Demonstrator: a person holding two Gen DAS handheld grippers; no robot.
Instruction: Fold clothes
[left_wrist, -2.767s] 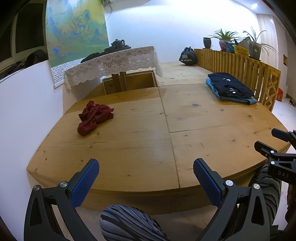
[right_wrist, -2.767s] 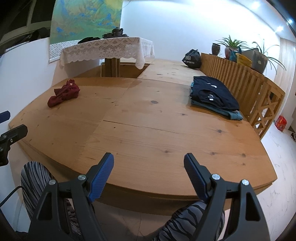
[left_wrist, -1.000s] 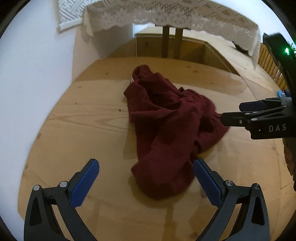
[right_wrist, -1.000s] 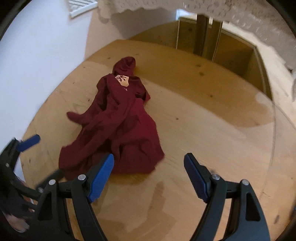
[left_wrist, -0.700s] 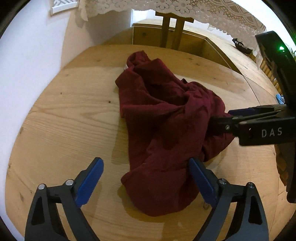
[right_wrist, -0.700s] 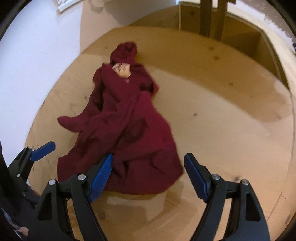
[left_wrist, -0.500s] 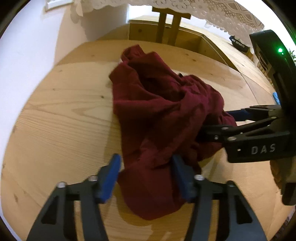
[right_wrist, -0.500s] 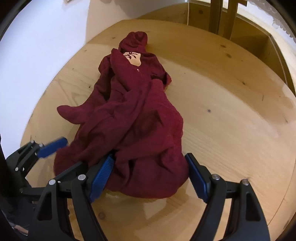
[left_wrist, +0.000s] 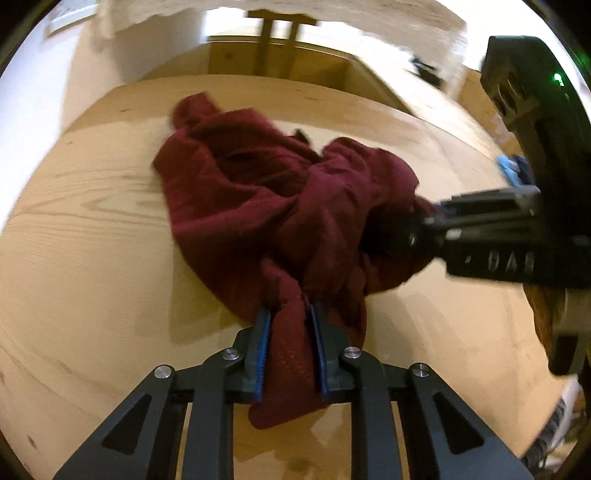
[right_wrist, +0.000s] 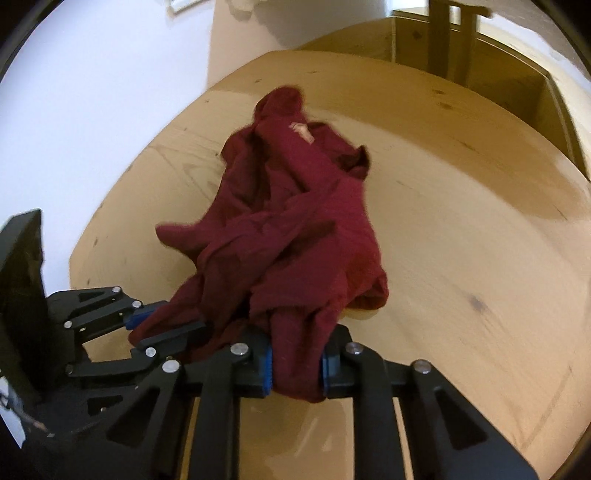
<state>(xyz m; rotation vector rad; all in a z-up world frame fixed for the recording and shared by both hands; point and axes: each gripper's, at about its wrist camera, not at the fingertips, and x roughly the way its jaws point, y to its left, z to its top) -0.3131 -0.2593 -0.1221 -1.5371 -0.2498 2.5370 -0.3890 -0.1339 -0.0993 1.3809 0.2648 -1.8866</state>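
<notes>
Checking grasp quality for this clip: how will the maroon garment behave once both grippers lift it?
The maroon garment is crumpled and bunches between the closing fingers, so it likely hangs limp. Left gripper and right gripper hold neighbouring folds, so it probably stays tangled. It looks light.

The only readable lettering is "DAS", in pale capitals on the black body of the right gripper, seen at the right of the left wrist view; it is blurred but legible. A small pale printed patch sits on the far part of the dark red garment in the right wrist view, too small and smeared to read. Nothing else carries text, numbers or signs that can be made out.
</notes>
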